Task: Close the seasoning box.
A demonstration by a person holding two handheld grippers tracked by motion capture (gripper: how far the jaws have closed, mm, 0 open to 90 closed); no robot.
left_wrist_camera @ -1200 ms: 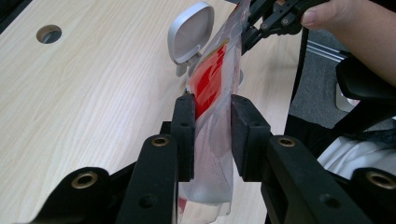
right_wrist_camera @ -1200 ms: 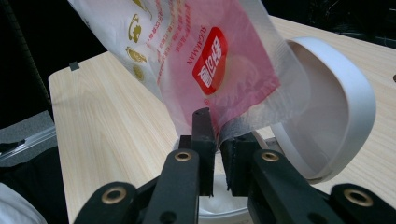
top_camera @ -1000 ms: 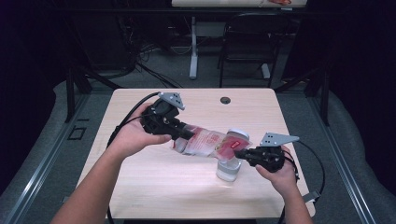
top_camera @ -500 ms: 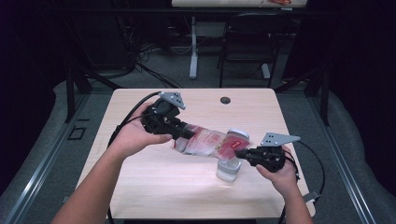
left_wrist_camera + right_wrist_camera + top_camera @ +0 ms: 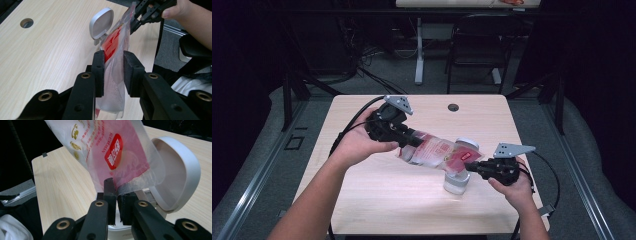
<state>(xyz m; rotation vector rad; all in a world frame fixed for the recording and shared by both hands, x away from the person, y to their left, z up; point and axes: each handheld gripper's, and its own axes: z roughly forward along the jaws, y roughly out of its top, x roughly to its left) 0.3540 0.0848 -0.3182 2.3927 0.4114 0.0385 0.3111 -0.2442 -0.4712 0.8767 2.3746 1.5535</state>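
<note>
Both tongs [image 5: 412, 141] grip pouch [image 5: 439, 152] (apparently taut).

Bag [image 5: 439, 152] hangs above the table [image 5: 362, 200], stretched between both grippers, tilted down toward the right. Left gripper [image 5: 404, 140] is at the bag's left end, right gripper [image 5: 472, 166] at its lower right corner. Container [image 5: 457, 182] stands on the table directly under the bag's right end, just left of the right gripper, with its lid [image 5: 467, 144] tipped up behind the bag. Hole [image 5: 453, 107] sits in the table near the far edge, behind the bag. Chair [image 5: 477, 45] stands on the floor beyond the table.
</note>
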